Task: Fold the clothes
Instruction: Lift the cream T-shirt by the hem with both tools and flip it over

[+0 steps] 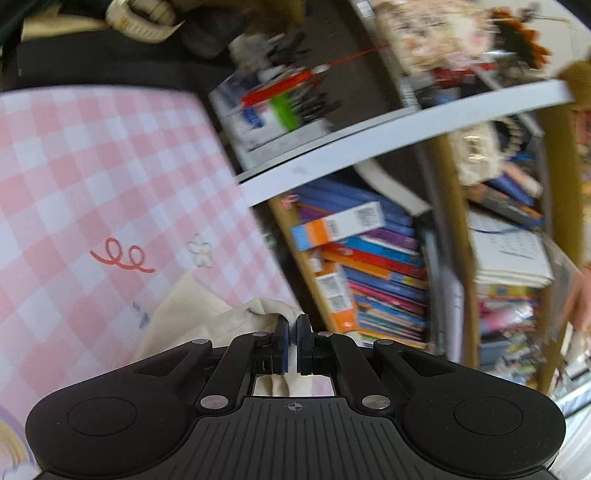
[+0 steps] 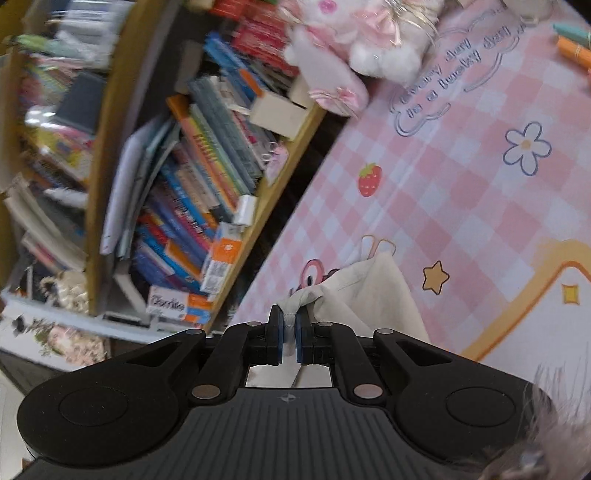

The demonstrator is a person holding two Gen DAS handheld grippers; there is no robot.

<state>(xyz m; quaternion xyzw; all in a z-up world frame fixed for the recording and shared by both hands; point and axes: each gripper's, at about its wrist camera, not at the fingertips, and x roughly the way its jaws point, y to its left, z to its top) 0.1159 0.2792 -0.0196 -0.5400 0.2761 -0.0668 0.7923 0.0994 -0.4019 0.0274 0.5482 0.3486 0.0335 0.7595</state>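
Hand-held grippers: two, left hand-held gripper [image 1: 292, 325] and right hand-held gripper [image 2: 289, 317]
Cream garment [image 2: 373, 295]: one
Checked surface [image 2: 461, 192]: one
Plush toy [image 2: 362, 33]: one
Pens [image 2: 574, 42]: two
Bookshelf [image 1: 402, 129]: one
Books [image 1: 376, 273]: many, too blurred for counting

You had a pink checked surface [image 2: 461, 192], a crowded bookshelf [image 2: 192, 177], a plush toy [image 2: 354, 33] and two pens [image 2: 574, 44] before you.

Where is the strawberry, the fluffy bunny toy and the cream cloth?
strawberry [image 2: 369, 180]: right wrist view, middle of the red print.
bunny toy [image 2: 373, 40]: right wrist view, its white fluffy body.
cream cloth [image 2: 373, 291]: right wrist view, flat part beyond the tool.
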